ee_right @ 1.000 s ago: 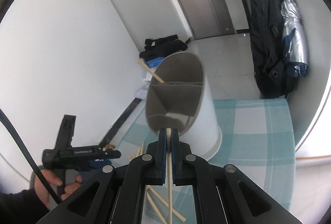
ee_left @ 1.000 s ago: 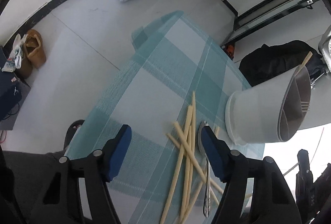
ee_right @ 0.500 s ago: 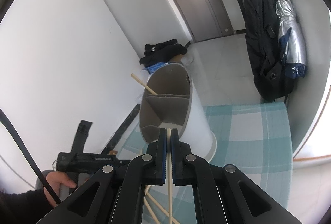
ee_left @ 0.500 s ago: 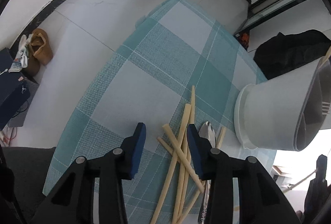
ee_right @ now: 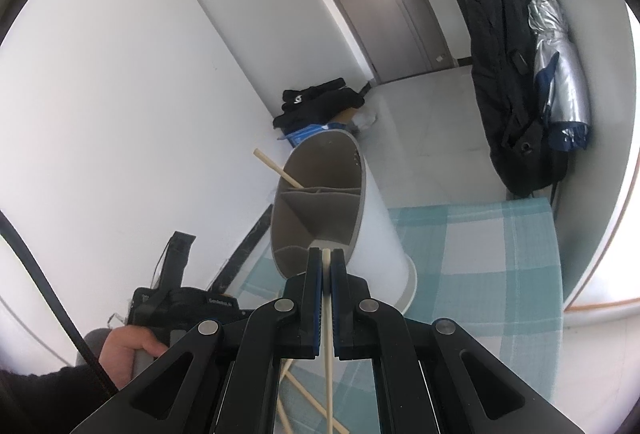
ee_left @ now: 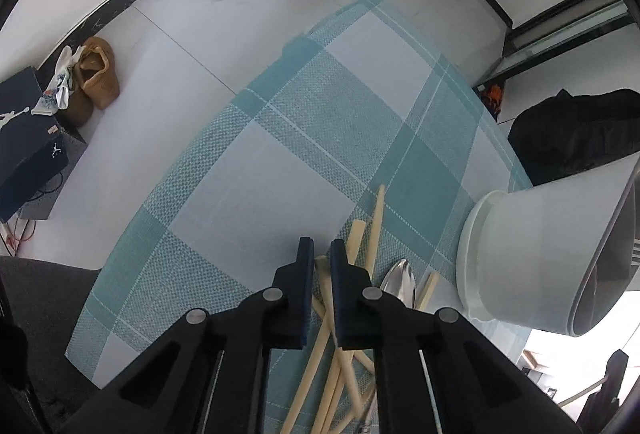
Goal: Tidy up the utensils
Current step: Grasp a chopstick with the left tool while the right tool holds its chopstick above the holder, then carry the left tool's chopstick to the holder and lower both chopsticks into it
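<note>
A heap of pale wooden chopsticks (ee_left: 374,226) and a metal spoon (ee_left: 398,280) lie on the teal checked tablecloth (ee_left: 260,173), beside a white divided utensil holder (ee_left: 528,254). My left gripper (ee_left: 319,246) points down at the heap, its jaws closing to a narrow gap with one chopstick (ee_left: 325,286) pinched between the pads. My right gripper (ee_right: 326,254) is shut on another chopstick (ee_right: 328,334), whose tip sits at the near rim of the holder (ee_right: 376,226). One chopstick (ee_right: 276,167) leans out of the holder's far compartment.
A person's hand (ee_right: 124,350) holds the left gripper body (ee_right: 176,302) left of the holder. Loose chopsticks (ee_right: 300,390) lie under my right gripper. Black bags and an umbrella (ee_right: 560,73) hang on the right wall. Shoes and a box (ee_left: 36,137) sit on the floor.
The left jaws went from wide apart to a narrow gap around one chopstick while the gripper dipped toward the heap. The right gripper kept its chopstick at the holder's rim.
</note>
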Demonstrator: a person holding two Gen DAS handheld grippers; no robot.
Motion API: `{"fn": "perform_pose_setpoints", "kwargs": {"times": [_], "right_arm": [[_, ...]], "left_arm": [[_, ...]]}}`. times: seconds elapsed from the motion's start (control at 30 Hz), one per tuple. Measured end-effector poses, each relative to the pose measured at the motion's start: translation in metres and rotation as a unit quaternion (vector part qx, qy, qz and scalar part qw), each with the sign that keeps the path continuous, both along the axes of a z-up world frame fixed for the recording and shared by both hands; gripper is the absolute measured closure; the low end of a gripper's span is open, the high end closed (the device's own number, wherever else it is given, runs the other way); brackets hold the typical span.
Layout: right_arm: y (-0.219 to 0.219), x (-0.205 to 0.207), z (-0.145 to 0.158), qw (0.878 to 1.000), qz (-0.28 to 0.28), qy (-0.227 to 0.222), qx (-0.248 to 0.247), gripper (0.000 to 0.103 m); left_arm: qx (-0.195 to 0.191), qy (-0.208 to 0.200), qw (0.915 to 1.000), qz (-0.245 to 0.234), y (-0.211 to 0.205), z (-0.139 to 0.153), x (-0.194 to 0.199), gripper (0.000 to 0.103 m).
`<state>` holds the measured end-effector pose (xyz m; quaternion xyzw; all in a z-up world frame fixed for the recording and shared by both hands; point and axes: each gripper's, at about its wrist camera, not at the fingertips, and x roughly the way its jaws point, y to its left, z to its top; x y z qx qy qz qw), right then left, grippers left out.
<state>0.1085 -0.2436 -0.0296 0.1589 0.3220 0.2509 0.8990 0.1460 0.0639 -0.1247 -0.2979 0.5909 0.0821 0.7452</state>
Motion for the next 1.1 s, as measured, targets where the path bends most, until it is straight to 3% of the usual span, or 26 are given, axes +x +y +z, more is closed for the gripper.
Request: {"fn": "perform_pose_setpoints", "kwargs": {"times": [0.23, 0.5, 0.6, 0.87, 1.1], "right_arm": [[-0.003, -0.005, 0.003, 1.0, -0.007, -0.009, -0.002, 0.1], [0.004, -0.011, 0.006, 0.999, -0.022, -0.021, -0.02, 0.1], [0.005, -0.014, 0.005, 0.999, -0.028, -0.023, -0.028, 0.1], [0.018, -0.019, 0.004, 0.997, -0.041, -0.027, -0.055, 0.1], [0.027, -0.033, 0.012, 0.996, -0.051, -0.041, -0.065, 0.1]], "left_arm": [[0.003, -0.039, 0.9992, 0.001, -0.006, 0.018, -0.001, 0.1], [0.007, -0.11, 0.9931, -0.041, -0.016, 0.055, 0.0, 0.1], [0.005, -0.171, 0.9825, -0.074, -0.023, 0.08, -0.01, 0.1], [0.019, -0.234, 0.9631, -0.131, -0.035, 0.113, -0.03, 0.1], [0.05, -0.307, 0.9326, -0.183, -0.05, 0.139, -0.062, 0.1]]}}
